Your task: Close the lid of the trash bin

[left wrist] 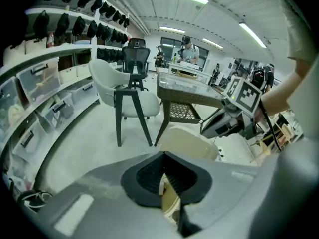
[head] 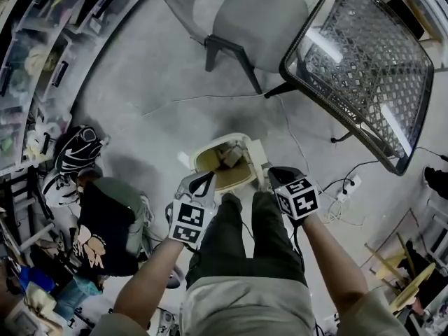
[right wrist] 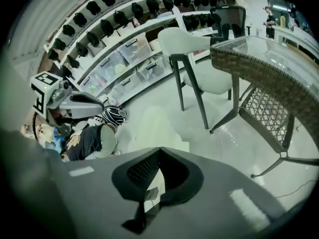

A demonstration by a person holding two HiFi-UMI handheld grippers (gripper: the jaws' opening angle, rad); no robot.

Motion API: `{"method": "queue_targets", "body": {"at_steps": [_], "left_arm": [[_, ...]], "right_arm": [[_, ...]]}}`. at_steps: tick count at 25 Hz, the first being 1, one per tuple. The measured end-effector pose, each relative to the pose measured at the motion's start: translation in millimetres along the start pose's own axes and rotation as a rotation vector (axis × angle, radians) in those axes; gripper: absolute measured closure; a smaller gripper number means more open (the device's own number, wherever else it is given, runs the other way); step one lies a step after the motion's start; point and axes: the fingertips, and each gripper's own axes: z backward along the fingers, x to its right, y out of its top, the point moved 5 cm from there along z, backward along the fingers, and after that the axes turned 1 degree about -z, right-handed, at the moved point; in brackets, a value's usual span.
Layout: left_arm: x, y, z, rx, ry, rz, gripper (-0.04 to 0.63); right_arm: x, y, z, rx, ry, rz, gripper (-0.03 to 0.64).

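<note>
A cream trash bin stands on the floor just ahead of my feet, with its mouth open and crumpled rubbish inside. Its lid is raised at the bin's right side; it shows as a cream panel past the left jaws and as a pale slab past the right jaws. My left gripper is shut and hovers over the bin's near left rim. My right gripper is shut too, close beside the raised lid. Neither holds anything.
A grey shell chair and a wicker table with a glass top stand beyond the bin. A dark bag with clothes and a patterned mask lies at the left by storage shelves. A power strip with cables lies at the right.
</note>
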Motion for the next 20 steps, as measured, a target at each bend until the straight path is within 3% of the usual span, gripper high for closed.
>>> {"method": "queue_targets", "body": {"at_steps": [5,12,15,20], "left_arm": [[-6.6,-26.2,-10.6,-0.024,-0.01,0.04,0.594],[-34.1,-48.3,5.3,-0.015,0.052,0.129,0.594],[-47.0,-73.7,13.3,-0.037,0.085,0.181,0.594],[-57.5,-122.3,16.6,-0.083,0.102,0.254,0.594]], "right_arm": [[-5.7,-5.6,-26.9,-0.036,0.053,-0.028,0.614],[-32.4,-10.4,-69.7,-0.143,0.139,0.001,0.614],[-50.6,-14.3,-96.2,-0.168,0.178,-0.024,0.614],[-79.2,-23.3,-142.0,-0.213,0.21,0.027,0.614]]}}
